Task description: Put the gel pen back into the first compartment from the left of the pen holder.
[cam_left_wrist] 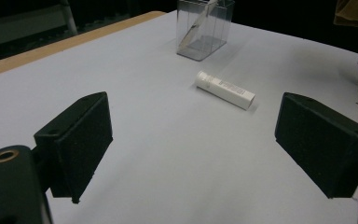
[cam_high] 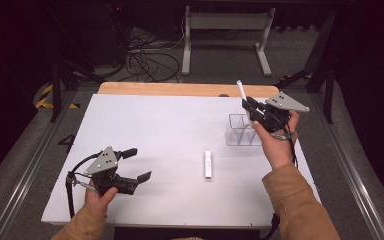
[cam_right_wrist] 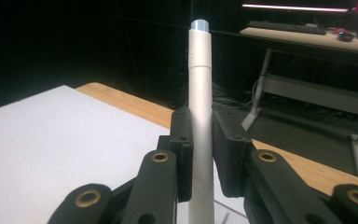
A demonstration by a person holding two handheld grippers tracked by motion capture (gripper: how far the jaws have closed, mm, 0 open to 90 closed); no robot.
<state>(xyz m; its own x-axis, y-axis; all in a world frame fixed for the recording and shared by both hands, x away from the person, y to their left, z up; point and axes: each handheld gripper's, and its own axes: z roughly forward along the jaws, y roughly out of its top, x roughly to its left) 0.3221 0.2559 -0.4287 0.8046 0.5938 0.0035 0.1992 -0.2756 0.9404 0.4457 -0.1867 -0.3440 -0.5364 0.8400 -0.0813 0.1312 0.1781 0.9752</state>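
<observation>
The right gripper [cam_high: 250,107] sits at about two o'clock on the white table [cam_high: 145,130]. Its two black jaws are squeezed tight on a white pen [cam_high: 241,91]. The pen stands almost straight up, and its long side runs up and down. In the high view its top tips a little toward eleven o'clock. In the right gripper view the pen [cam_right_wrist: 200,93] rises at twelve o'clock between the jaws, and its tip looks pale blue. The bottom of the pen hangs just over a clear box [cam_high: 242,131] with little walls inside. In the left gripper view the lower part of the pen [cam_left_wrist: 196,29] shows slanted behind the clear box [cam_left_wrist: 204,29].

A white tube [cam_high: 208,164] lies flat near the middle of the table, at about five o'clock from the middle. Its long side points from six to twelve o'clock in the high view. In the left gripper view the tube [cam_left_wrist: 225,89] has small grey writing, too tiny to read.

The left gripper [cam_high: 134,164] rests at about eight o'clock. Its jaws are spread wide with nothing between them.
</observation>
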